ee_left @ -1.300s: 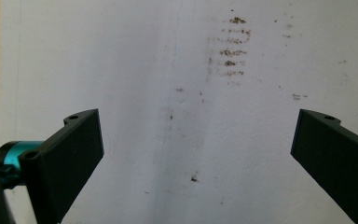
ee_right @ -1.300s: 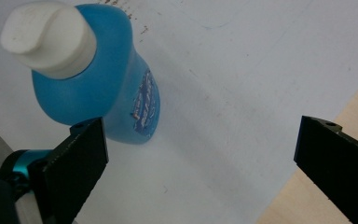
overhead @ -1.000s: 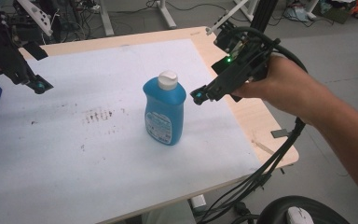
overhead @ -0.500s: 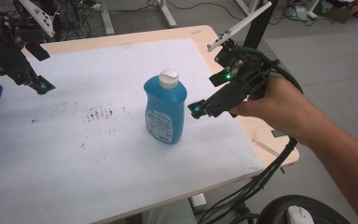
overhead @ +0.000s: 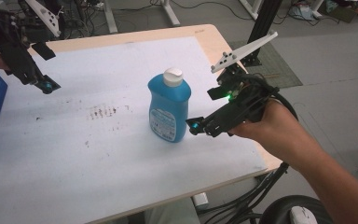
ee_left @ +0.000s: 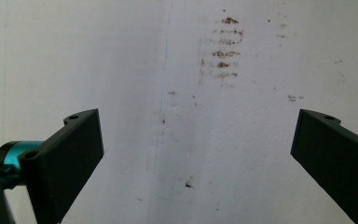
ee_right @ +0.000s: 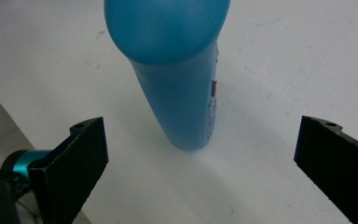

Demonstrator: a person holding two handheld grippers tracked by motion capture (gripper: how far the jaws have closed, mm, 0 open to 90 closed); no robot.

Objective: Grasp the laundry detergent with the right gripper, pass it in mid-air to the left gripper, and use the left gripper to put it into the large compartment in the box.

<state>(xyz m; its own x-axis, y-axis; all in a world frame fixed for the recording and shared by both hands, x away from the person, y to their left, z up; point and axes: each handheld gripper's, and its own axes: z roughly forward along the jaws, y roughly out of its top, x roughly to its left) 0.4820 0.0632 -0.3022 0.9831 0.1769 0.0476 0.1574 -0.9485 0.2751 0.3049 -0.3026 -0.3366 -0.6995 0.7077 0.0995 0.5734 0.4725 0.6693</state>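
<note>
Since the earlier frame your right gripper has swung down and in toward the blue bottle, while your left gripper has held its place at the far left. Going left to right: the left gripper hovers with jaws wide apart and empty over the white sheet, above the brown stains and well apart from the bottle. The bottle stands upright near the middle of the table, white cap on top, its long axis vertical. Your right gripper sits just right of it, low by its base, jaws spread wide and holding nothing; it is far the nearer tool. Beyond the table's right edge the grey floor lies open.
</note>
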